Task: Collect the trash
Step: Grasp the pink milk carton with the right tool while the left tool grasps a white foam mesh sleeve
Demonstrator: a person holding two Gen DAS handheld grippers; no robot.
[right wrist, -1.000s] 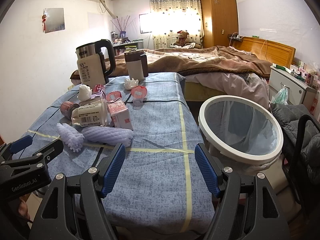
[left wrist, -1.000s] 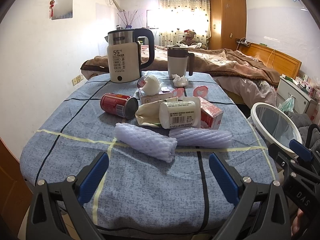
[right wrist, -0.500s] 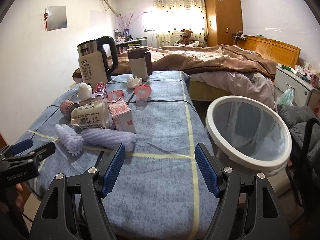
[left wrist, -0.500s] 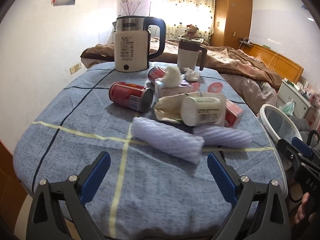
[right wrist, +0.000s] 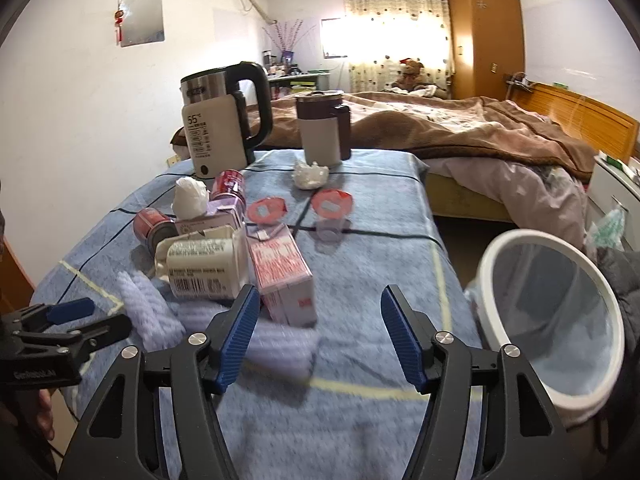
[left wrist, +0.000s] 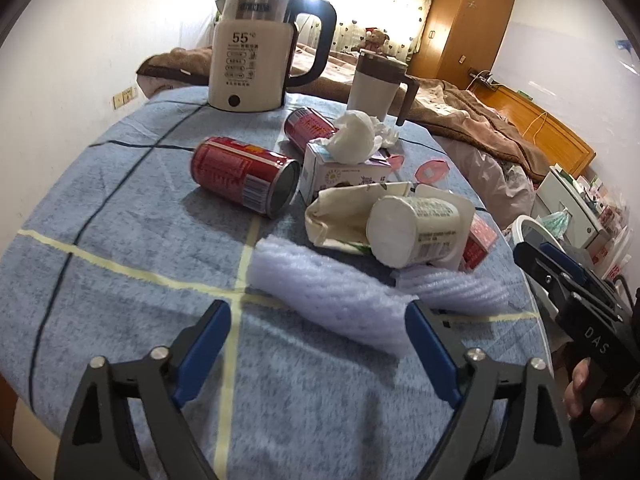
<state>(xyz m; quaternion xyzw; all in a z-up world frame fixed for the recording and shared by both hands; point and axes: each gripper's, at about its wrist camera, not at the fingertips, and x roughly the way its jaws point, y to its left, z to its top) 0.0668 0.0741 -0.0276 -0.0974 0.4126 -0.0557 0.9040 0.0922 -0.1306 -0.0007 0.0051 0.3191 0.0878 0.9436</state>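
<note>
Trash lies heaped mid-bench on a blue cloth: two purple foam sleeves at the near edge, a yogurt cup (left wrist: 416, 228), cartons, red cans. Both tongs have moved in closer than a second ago. The left tongs (left wrist: 318, 344) are spread but closing, now framing the nearer foam sleeve (left wrist: 328, 296) without touching it. The right tongs (right wrist: 316, 338), also narrowing, hold nothing beside the other sleeve (right wrist: 280, 344). Collecting looks about to begin; the bin (right wrist: 560, 320) stands open beside the bench.

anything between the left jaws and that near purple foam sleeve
Nothing visible does. The left gripper has its jaws closing with only bare blue tablecloth before the lilac foam net sleeve, whose near end lies just ahead of them, untouched.
</note>
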